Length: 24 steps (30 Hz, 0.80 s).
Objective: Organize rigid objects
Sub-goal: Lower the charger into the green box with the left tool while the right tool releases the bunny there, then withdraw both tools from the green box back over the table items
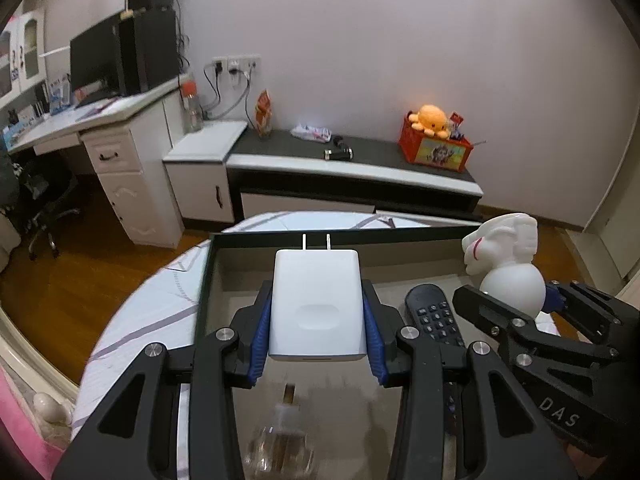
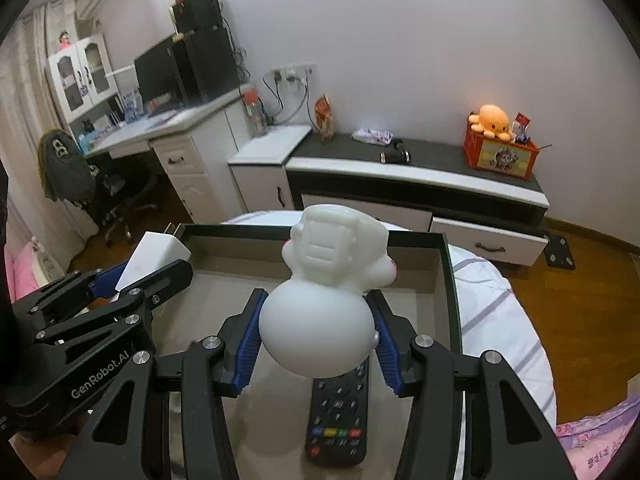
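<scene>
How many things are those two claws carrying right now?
2. The left claw grips a white charger, prongs pointing away. The right claw grips a white figurine. Both hang over the open box, where a remote lies.

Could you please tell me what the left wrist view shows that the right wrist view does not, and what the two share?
Only the left wrist view shows a blurred glass bottle lying below the left gripper.

Only the right wrist view shows the remote's coloured buttons and an open drawer in the cabinet behind.

Both show the charger held in the left jaws, the white figurine held in the right gripper, the remote lying in the box, and the orange plush.
</scene>
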Available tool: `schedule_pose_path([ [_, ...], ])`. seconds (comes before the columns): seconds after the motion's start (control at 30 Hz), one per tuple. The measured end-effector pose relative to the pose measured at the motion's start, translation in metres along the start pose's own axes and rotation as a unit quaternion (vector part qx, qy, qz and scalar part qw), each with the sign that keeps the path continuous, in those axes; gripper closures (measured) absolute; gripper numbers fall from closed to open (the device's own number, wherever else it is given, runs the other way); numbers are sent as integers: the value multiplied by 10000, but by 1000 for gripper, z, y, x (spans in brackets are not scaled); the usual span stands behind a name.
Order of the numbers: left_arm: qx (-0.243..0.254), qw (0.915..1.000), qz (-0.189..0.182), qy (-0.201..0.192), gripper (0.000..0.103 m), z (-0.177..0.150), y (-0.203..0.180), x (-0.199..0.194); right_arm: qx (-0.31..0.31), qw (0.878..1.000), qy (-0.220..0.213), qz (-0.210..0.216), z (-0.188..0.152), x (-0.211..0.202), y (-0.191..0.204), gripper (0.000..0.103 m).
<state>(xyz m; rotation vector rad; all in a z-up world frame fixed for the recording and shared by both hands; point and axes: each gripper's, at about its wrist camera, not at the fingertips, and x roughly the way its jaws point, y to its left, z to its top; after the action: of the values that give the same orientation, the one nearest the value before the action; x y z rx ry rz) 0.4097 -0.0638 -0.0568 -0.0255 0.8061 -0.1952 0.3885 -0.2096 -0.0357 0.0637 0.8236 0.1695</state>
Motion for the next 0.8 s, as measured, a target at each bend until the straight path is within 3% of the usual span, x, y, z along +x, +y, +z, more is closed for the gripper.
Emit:
schedule_pose_path([
  [0.4,3,9975,-66,710,60,5,-1,54,55,9976,691,-87,0,59,-14,51],
  [0.6,79,9969,325,711,32,5,1,51,61,9965,810,-191,0,60,-15,48],
  [0.7,-23,9972,382,644,21,4,10,38,127,9959,861,-235,-2,55,-19,26],
  [0.8,-43,9979,483,437,11,3,17,17,236,9969,723,-208,1,39,-22,18],
])
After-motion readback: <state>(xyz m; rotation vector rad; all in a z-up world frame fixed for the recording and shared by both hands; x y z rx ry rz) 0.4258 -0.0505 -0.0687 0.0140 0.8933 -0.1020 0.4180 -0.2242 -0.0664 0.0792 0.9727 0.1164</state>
